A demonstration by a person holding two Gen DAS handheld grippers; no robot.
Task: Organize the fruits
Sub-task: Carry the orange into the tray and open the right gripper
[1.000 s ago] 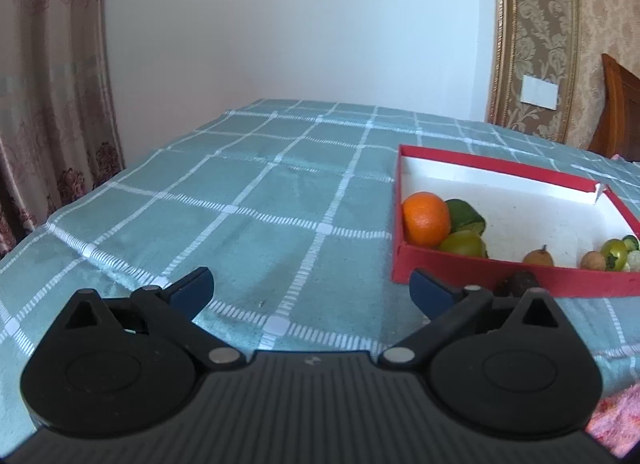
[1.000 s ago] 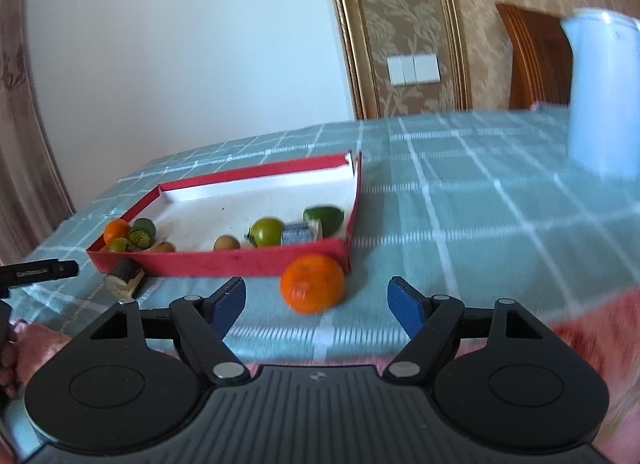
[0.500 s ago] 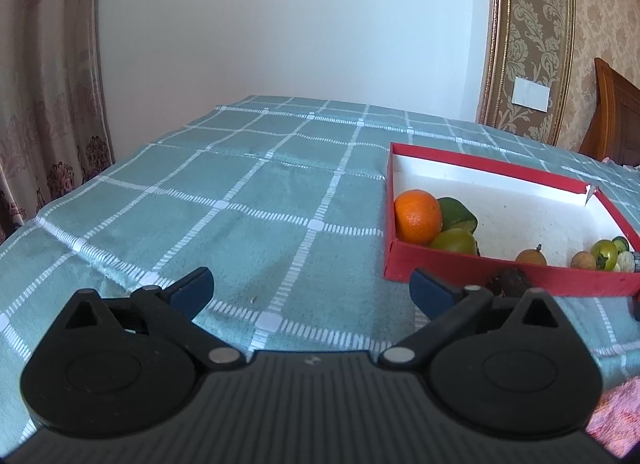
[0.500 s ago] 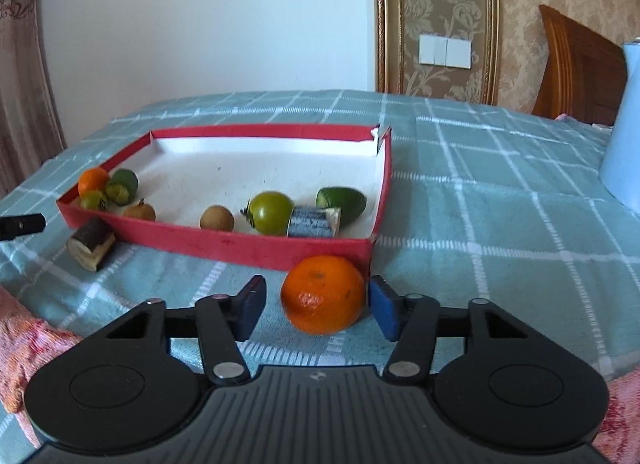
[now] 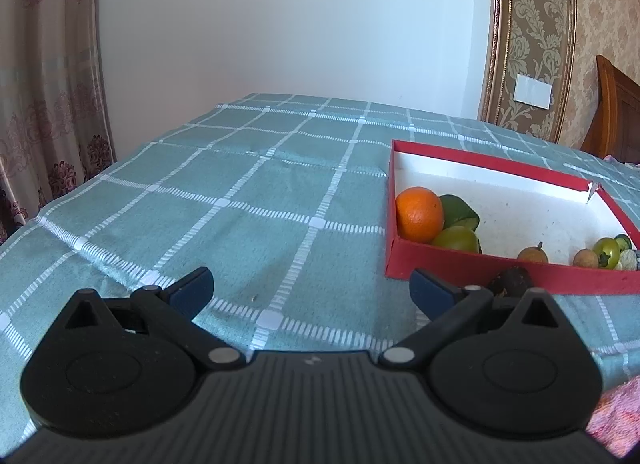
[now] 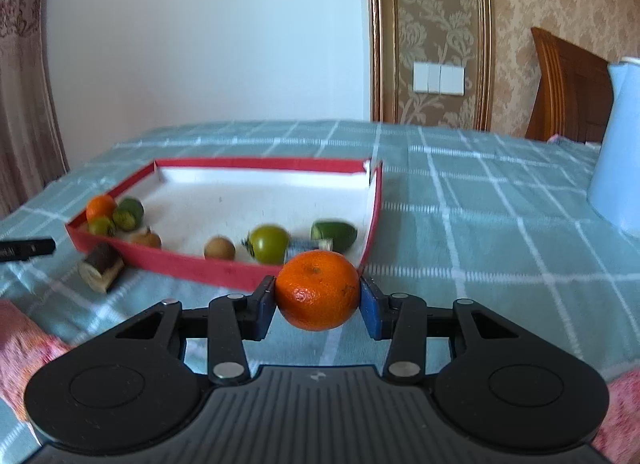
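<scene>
We see the desk (image 5: 248, 200) under its teal checked cloth, and we take the red box (image 6: 224, 270) standing on it as our landmark. To the right of the box, well apart, stands a pale blue jug (image 6: 620, 144). Inside the box lie an orange (image 5: 420, 214) and green fruits in the left near corner, a small brown fruit (image 6: 219, 248) and a green tomato-like fruit (image 6: 270, 242) along the near wall, and a dark green one (image 6: 334, 234) towards the right corner. Outside the near wall, at its left end, a short brown cut piece (image 6: 102, 267) lies on the cloth, not yet put away. What has just changed is at the right tool (image 6: 318, 300): its jaws have just been closing, and both blue pads now press on a mandarin (image 6: 318, 290) just in front of the box's right near corner, so we are clenched on the fruit where a second ago it sat loose between wide jaws. We judge the pick is made and the mandarin is ready to be lifted over the wall into the box. The left tool (image 5: 310, 288) stands released, its jaws wide with nothing between them, hovering over bare cloth left of the box; the brown piece looks like its likely next job.
</scene>
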